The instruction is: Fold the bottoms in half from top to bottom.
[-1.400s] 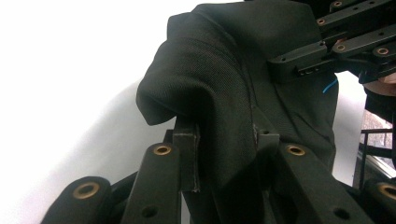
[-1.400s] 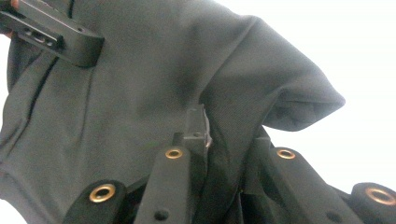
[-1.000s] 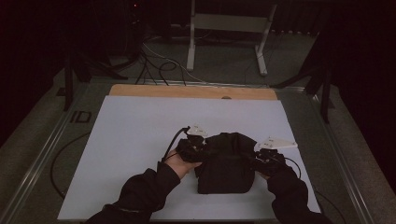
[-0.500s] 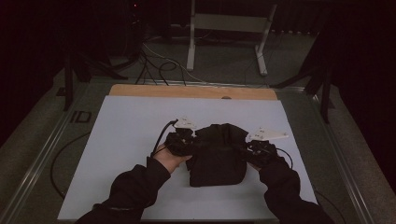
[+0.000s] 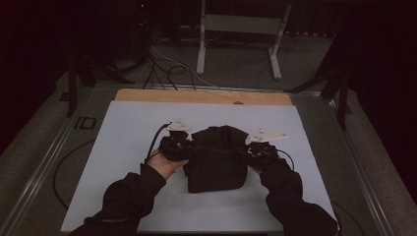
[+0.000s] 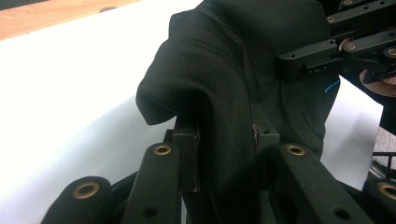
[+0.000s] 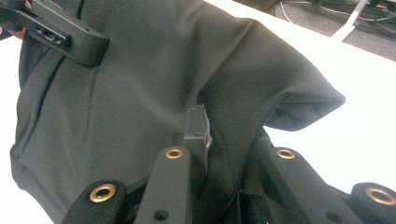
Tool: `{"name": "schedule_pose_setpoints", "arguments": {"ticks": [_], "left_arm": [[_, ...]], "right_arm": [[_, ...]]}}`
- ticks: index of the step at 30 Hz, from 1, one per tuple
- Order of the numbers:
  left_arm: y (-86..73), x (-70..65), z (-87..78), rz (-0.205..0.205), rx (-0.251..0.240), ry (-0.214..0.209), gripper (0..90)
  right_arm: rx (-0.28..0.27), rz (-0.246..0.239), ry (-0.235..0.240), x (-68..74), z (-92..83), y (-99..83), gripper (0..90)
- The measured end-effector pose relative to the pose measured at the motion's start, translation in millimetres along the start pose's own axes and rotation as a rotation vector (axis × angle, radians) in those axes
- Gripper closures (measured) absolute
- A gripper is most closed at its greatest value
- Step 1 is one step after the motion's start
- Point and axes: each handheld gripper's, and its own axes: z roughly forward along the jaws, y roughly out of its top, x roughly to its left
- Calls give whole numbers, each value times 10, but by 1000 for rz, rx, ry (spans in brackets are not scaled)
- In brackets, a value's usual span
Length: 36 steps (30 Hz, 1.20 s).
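Observation:
A black garment (image 5: pixel 216 157) hangs bunched between my two grippers over the white table sheet (image 5: pixel 128 132), its lower part resting on the sheet. My left gripper (image 5: pixel 186 147) is shut on the garment's left edge; in the left gripper view the dark cloth (image 6: pixel 224 116) is pinched between both jaws. My right gripper (image 5: pixel 248 152) is shut on the right edge, and the right gripper view has a fold of the cloth (image 7: pixel 233 140) clamped between its jaws. The other gripper's black jaw (image 6: pixel 327 56) shows beyond the cloth.
A wooden strip (image 5: pixel 196 96) runs along the table's far edge. Beyond it are cables (image 5: pixel 167 73) on the floor and a white metal stand (image 5: pixel 236 29). Metal rails (image 5: pixel 44 162) border the table at left and right.
Both grippers have carried the garment to the left and slightly away from the person, lifting its top a little. Both grips are unchanged.

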Motion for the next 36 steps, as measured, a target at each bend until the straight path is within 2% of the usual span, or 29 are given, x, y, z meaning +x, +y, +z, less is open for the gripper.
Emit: {"name": "schedule_pose_setpoints", "arguments": {"ticks": [4,12,19,26,31,36], "left_arm": [[-18,67,-81,-11,-1,5,715],[-31,198,-240,1,7,24,715],[-47,277,-307,3,1,19,715],[-12,347,-273,0,-2,-14,714],[23,344,-233,21,0,-26,714],[48,392,-137,15,12,-35,714]], "right_arm": [[-2,-9,10,43,68,54,777],[-4,-38,25,170,211,181,776],[-14,-43,29,231,271,248,776],[-15,-41,17,218,279,258,776],[-19,-39,13,185,254,255,776],[-6,-31,-15,149,276,233,776]]}}
